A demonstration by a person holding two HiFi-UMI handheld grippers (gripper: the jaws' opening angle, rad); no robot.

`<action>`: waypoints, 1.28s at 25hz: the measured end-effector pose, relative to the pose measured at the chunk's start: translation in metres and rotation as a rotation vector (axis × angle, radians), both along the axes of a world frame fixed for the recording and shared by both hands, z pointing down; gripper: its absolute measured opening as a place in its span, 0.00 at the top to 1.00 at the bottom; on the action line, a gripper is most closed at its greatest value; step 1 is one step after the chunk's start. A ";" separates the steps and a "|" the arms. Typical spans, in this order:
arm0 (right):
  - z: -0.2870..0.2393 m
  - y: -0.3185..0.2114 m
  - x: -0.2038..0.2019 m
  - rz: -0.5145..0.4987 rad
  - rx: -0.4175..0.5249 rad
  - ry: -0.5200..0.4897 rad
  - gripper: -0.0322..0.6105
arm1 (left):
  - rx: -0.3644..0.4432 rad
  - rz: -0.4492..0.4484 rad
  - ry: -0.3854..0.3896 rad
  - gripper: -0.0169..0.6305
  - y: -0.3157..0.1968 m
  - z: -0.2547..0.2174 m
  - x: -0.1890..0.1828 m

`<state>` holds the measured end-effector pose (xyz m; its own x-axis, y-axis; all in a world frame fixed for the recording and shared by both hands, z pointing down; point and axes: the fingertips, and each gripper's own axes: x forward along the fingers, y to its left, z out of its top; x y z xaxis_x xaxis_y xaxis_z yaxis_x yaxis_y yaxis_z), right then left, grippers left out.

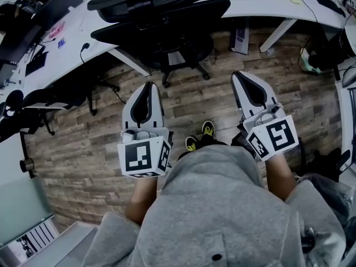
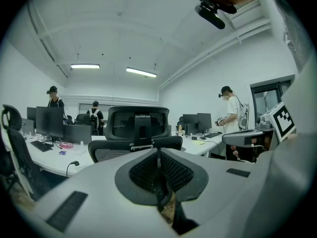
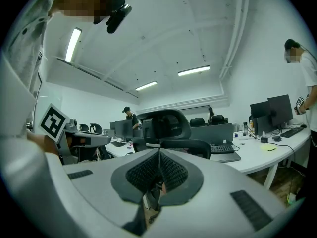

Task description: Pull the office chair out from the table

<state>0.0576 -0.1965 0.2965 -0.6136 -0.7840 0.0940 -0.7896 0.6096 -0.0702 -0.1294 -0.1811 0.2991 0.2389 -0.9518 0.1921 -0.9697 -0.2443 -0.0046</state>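
Observation:
The black office chair point(image 1: 161, 29) stands tucked under the white table point(image 1: 72, 38) at the top middle of the head view, with its headrest over the tabletop and its wheeled base point(image 1: 181, 65) on the wood floor. My left gripper point(image 1: 148, 85) is shut and holds nothing, a short way in front of the chair's base. My right gripper point(image 1: 238, 74) is also shut and empty, level with it on the right. The left gripper view shows the chair's mesh back point(image 2: 138, 125) straight beyond the shut left gripper point(image 2: 158, 152). The right gripper view shows the chair point(image 3: 166, 128) behind the shut right gripper point(image 3: 159, 155).
A white table leg point(image 1: 278, 35) slants down right of the chair. Another black chair point(image 1: 39, 102) sits at the left desk. Monitors and cables lie on the tabletop. People stand at far desks point(image 2: 230, 110). My shoes point(image 1: 207, 129) are on the plank floor.

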 end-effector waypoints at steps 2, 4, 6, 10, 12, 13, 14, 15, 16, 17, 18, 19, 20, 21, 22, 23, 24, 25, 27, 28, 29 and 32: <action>0.001 -0.008 0.004 0.000 0.005 -0.010 0.90 | 0.003 -0.009 -0.014 0.93 -0.008 0.000 0.000; 0.001 -0.017 0.008 0.002 0.012 -0.018 0.90 | 0.009 -0.020 -0.026 0.93 -0.014 -0.002 0.001; 0.000 -0.026 0.013 0.003 0.024 -0.024 0.90 | 0.018 -0.033 -0.031 0.93 -0.020 -0.004 0.001; -0.002 -0.036 0.019 -0.002 0.034 -0.031 0.90 | 0.026 -0.057 -0.035 0.93 -0.026 -0.004 -0.002; -0.002 -0.042 0.020 -0.007 0.036 -0.024 0.90 | 0.026 -0.066 -0.036 0.93 -0.029 -0.004 -0.003; -0.002 -0.045 0.021 -0.008 0.037 -0.020 0.90 | 0.025 -0.070 -0.037 0.93 -0.030 -0.004 -0.004; -0.002 -0.048 0.021 -0.007 0.037 -0.016 0.90 | 0.024 -0.073 -0.036 0.93 -0.031 -0.005 -0.006; -0.002 -0.051 0.020 -0.007 0.036 -0.012 0.90 | 0.023 -0.078 -0.035 0.93 -0.032 -0.005 -0.008; -0.003 -0.054 0.020 -0.007 0.034 -0.008 0.90 | 0.020 -0.083 -0.033 0.93 -0.033 -0.004 -0.011; -0.003 -0.057 0.018 -0.008 0.032 -0.002 0.90 | 0.017 -0.089 -0.030 0.93 -0.034 -0.004 -0.015; -0.003 -0.059 0.016 -0.010 0.031 0.005 0.90 | 0.013 -0.094 -0.027 0.93 -0.036 -0.003 -0.019; -0.004 -0.062 0.014 -0.012 0.030 0.013 0.91 | 0.008 -0.097 -0.024 0.93 -0.038 -0.001 -0.023; -0.003 -0.065 0.012 -0.014 0.030 0.021 0.90 | 0.006 -0.099 -0.022 0.93 -0.041 0.000 -0.026; -0.003 -0.069 0.010 -0.013 0.031 0.030 0.90 | 0.005 -0.099 -0.019 0.93 -0.045 0.001 -0.030; -0.004 -0.073 0.007 -0.011 0.035 0.039 0.90 | 0.007 -0.099 -0.016 0.93 -0.050 0.001 -0.035; -0.004 -0.078 0.005 -0.006 0.040 0.048 0.90 | 0.008 -0.099 -0.014 0.93 -0.055 0.002 -0.039; -0.004 -0.083 0.002 0.001 0.043 0.056 0.90 | 0.010 -0.098 -0.013 0.93 -0.060 0.002 -0.044; -0.005 -0.088 0.000 0.009 0.046 0.063 0.90 | 0.010 -0.097 -0.012 0.93 -0.065 0.002 -0.049; -0.007 -0.097 -0.004 0.021 0.056 0.079 0.90 | 0.015 -0.096 -0.015 0.93 -0.075 0.002 -0.060; -0.009 -0.103 -0.006 0.025 0.064 0.088 0.90 | 0.020 -0.097 -0.018 0.93 -0.081 0.001 -0.066; -0.011 -0.108 -0.008 0.028 0.074 0.098 0.90 | 0.026 -0.100 -0.020 0.93 -0.086 0.000 -0.072; -0.017 -0.124 -0.013 0.043 0.101 0.126 0.90 | 0.042 -0.110 -0.022 0.93 -0.101 -0.002 -0.091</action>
